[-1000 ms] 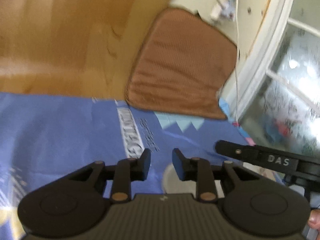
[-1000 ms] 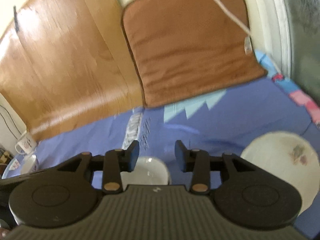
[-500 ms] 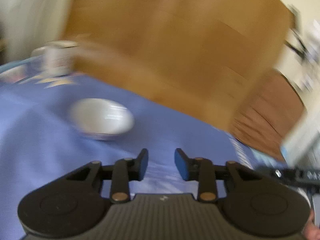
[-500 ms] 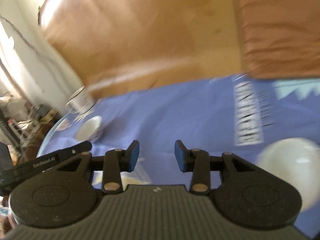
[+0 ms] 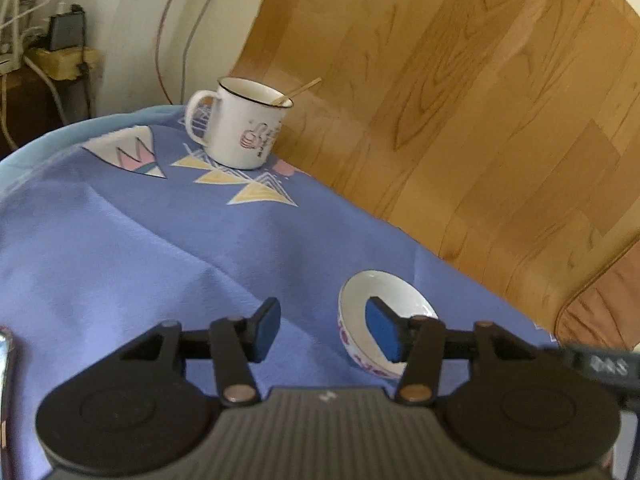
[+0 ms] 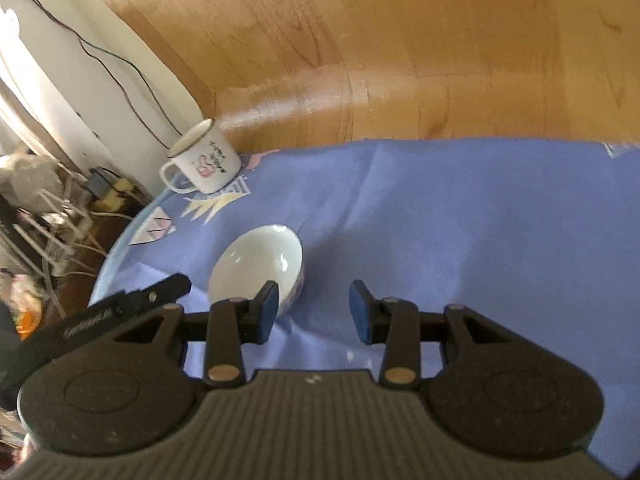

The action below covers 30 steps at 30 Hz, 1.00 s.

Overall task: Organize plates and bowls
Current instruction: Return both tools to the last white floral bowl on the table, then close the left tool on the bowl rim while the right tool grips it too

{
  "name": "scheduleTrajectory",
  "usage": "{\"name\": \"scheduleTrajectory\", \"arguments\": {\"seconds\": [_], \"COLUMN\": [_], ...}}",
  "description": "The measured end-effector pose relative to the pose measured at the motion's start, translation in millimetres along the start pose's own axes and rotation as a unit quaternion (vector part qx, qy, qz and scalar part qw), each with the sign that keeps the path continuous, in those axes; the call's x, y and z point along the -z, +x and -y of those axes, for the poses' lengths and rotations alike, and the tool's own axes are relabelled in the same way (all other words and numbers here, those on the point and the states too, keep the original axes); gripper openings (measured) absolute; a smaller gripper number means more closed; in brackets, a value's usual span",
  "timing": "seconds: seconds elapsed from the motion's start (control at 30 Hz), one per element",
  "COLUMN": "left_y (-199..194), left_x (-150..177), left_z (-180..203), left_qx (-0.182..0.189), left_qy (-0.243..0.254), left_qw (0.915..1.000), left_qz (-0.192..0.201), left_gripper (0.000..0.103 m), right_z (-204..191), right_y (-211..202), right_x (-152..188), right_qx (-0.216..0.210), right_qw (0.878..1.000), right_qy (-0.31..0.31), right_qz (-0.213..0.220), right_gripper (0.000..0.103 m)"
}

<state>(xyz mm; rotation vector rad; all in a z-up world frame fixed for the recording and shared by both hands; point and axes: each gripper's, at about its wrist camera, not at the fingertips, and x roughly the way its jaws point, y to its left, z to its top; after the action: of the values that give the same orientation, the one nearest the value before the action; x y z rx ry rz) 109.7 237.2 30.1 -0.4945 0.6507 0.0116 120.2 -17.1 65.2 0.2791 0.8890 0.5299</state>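
Note:
A small white bowl (image 5: 382, 300) with pink print on its side stands on the blue cloth (image 5: 120, 260). My left gripper (image 5: 324, 330) is opening, with nothing between its fingers; its right pad (image 5: 382, 334) overlaps the bowl, which lies just right of the gap. In the right wrist view the same bowl (image 6: 260, 266) sits just ahead of the left finger of my right gripper (image 6: 314, 312), which is open and empty. The left gripper's body (image 6: 100, 316) shows at the lower left of that view.
A white enamel mug (image 5: 240, 124) with a wooden stick in it stands near the cloth's far left corner, seen also as the mug (image 6: 204, 158). Wooden panel (image 5: 460, 100) rises behind the table. Cables and clutter (image 6: 48, 208) lie beyond the left edge.
Both grippers have swung left across the cloth, from the brown mat and the plate area to the small bowl and mug. The left gripper's fingers have spread wider. The right gripper's gap is unchanged.

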Motion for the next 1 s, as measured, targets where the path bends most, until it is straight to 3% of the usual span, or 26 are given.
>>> {"name": "scheduleTrajectory", "arguments": {"seconds": [0.23,0.43,0.5,0.53,0.57,0.63,0.8,1.0], "left_y": [22.4,32.4,38.5,41.8,44.7,45.8,42.1,37.6], "left_x": [-3.4,0.5,6.0,8.6,11.6,16.3,20.9,19.9], "left_z": [-4.9,3.7,6.3,6.4,6.0,5.6,8.3,4.6], "left_qx": [0.008,0.01,0.004,0.005,0.008,0.019,0.016,0.04], "left_qy": [-0.018,0.007,0.012,0.011,0.01,0.009,0.024,0.018], "left_qw": [0.9998,0.9998,0.9996,0.9995,0.9995,0.9996,0.9996,0.9991], "left_qz": [-0.009,-0.017,-0.024,-0.028,-0.031,-0.022,0.001,0.003], "left_gripper": [0.044,0.036,0.033,0.026,0.023,0.012,0.011,0.01], "right_z": [-4.3,-11.2,-10.5,-9.7,-9.3,-11.6,-24.8,-20.2], "right_y": [24.8,43.3,49.1,51.6,53.0,52.4,46.3,37.8], "right_x": [-11.4,-11.3,-9.8,-7.5,-4.6,0.2,10.0,21.2], "right_qx": [0.009,0.006,0.005,0.005,0.003,0.003,0.022,0.021], "right_qw": [1.0,1.0,1.0,1.0,1.0,1.0,0.998,0.997], "right_qy": [-0.002,-0.005,-0.002,-0.003,-0.006,-0.015,-0.056,-0.04], "right_qz": [-0.012,-0.023,-0.027,-0.031,-0.03,-0.018,0.017,0.056], "right_gripper": [0.042,0.038,0.033,0.02,0.015,0.014,0.009,0.009]}}
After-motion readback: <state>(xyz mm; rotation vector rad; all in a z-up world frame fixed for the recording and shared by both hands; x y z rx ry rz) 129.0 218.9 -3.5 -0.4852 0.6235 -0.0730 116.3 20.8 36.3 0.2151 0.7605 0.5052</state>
